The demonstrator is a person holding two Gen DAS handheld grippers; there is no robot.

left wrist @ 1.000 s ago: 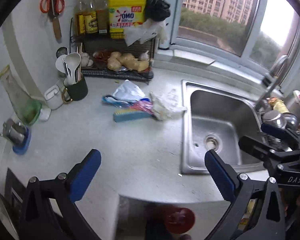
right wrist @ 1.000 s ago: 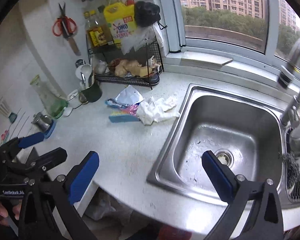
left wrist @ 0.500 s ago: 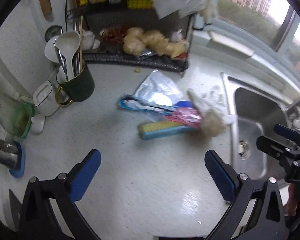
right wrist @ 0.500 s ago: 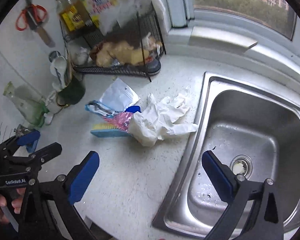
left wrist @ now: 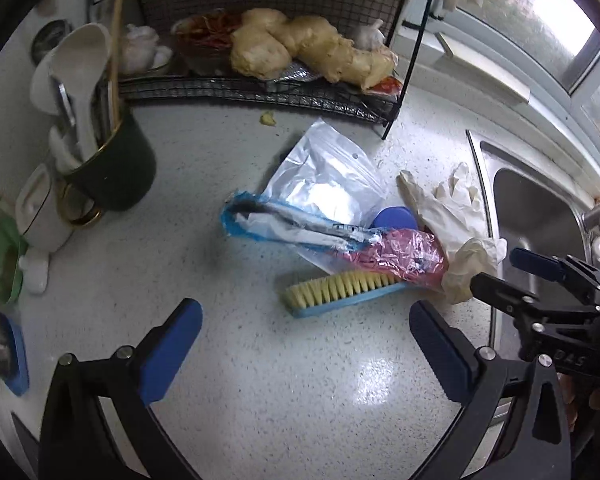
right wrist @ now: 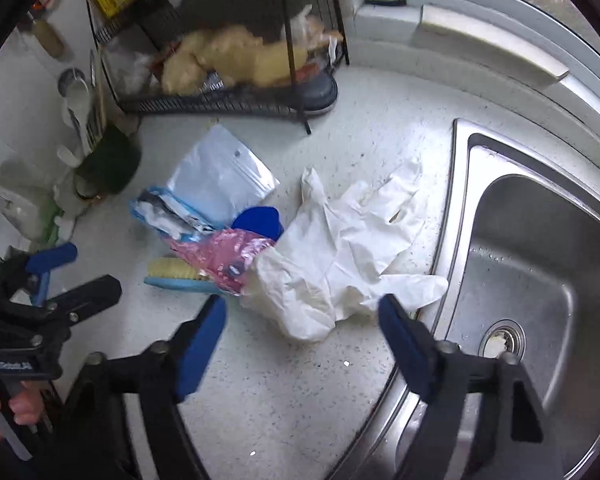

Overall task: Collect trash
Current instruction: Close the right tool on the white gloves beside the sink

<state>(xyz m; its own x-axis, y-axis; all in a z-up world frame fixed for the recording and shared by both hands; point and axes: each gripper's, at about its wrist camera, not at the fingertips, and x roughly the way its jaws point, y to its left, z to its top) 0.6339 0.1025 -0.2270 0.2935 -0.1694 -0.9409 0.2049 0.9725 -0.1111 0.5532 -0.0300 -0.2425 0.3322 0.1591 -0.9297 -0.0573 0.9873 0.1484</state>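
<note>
On the bench (right wrist: 284, 400) all trash lay uncollected: the left tool (left wrist: 306, 344) gaped empty, the right tool's (right wrist: 302, 320) jaws were closing above the gloves (right wrist: 340, 256).

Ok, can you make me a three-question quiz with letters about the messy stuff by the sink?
1. Where are the white gloves?
A. in the sink
B. on the counter beside the sink
C. on the wire rack

2. What colour is the scrub brush body?
A. blue
B. red
C. black

3. What is the left gripper doing?
A. squeezing the brush
B. holding a glove
C. open, holding nothing

Answers: 1 B, they lie on the speckled counter at the sink's rim. 2 A, blue under pale bristles. 3 C, only bare counter lies between its fingers.
</note>
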